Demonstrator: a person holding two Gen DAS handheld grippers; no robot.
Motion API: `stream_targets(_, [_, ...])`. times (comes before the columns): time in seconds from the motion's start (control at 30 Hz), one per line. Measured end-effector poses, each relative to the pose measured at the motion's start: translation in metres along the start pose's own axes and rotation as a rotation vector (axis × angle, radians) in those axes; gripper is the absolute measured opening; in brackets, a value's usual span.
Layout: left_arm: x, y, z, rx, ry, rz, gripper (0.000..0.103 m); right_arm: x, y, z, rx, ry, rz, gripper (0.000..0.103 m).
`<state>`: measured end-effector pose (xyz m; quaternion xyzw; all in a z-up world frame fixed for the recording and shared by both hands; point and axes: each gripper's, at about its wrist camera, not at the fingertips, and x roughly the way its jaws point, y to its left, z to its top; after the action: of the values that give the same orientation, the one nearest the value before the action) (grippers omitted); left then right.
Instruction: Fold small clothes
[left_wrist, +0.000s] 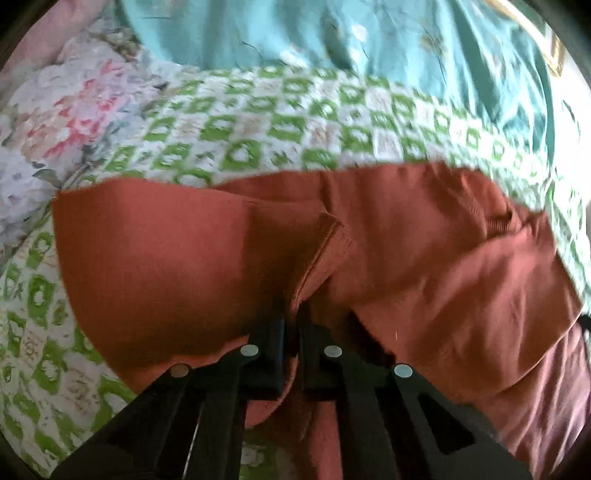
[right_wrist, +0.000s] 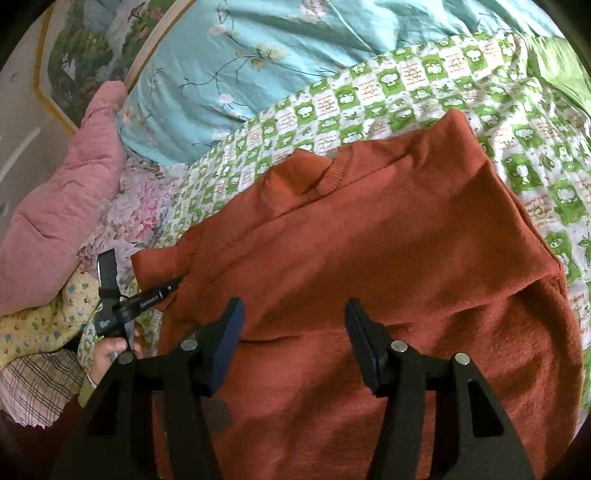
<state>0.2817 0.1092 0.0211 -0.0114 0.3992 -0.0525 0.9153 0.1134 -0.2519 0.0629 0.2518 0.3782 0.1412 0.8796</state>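
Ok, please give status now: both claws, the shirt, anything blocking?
Left claw shut on rust-orange shirt. Right claw open above it, empty. Nothing blocking.

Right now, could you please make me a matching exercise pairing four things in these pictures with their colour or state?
Things:
1. shirt
2. left claw
3. right claw
4. sheet

Colour or state:
A. open, nothing between its fingers
B. green and white checks
C. rust red
D. shut on a fold of cloth

Pairs: 1-C, 2-D, 3-A, 4-B
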Motion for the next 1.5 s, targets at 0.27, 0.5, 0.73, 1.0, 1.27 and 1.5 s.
stream_targets(0.27, [-0.092, -0.034, 0.013, -0.011, -0.172, -0.154, 0.002, -0.009, 0.010, -0.006, -0.013, -0.028, 0.047, 0.058])
stream_targets(0.5, [-0.114, -0.136, 0.011, 0.080, -0.185, -0.351, 0.002, -0.044, -0.016, -0.010, 0.051, -0.101, 0.013, 0.058])
stream_targets(0.73, [-0.056, -0.215, -0.003, 0.114, -0.073, -0.388, 0.002, -0.076, -0.053, -0.016, 0.113, -0.148, -0.042, 0.058])
stream_targets(1.0, [-0.005, -0.235, -0.022, 0.154, 0.042, -0.362, 0.007, -0.071, -0.071, -0.014, 0.152, -0.137, -0.035, 0.058])
stream_targets(1.27, [-0.040, -0.179, -0.044, 0.175, 0.027, -0.280, 0.030, -0.028, -0.051, 0.002, 0.112, -0.059, 0.018, 0.058])
stream_targets(1.5, [-0.072, -0.073, -0.050, 0.062, -0.057, -0.013, 0.039, 0.027, -0.037, 0.015, 0.104, 0.018, 0.010, 0.058])
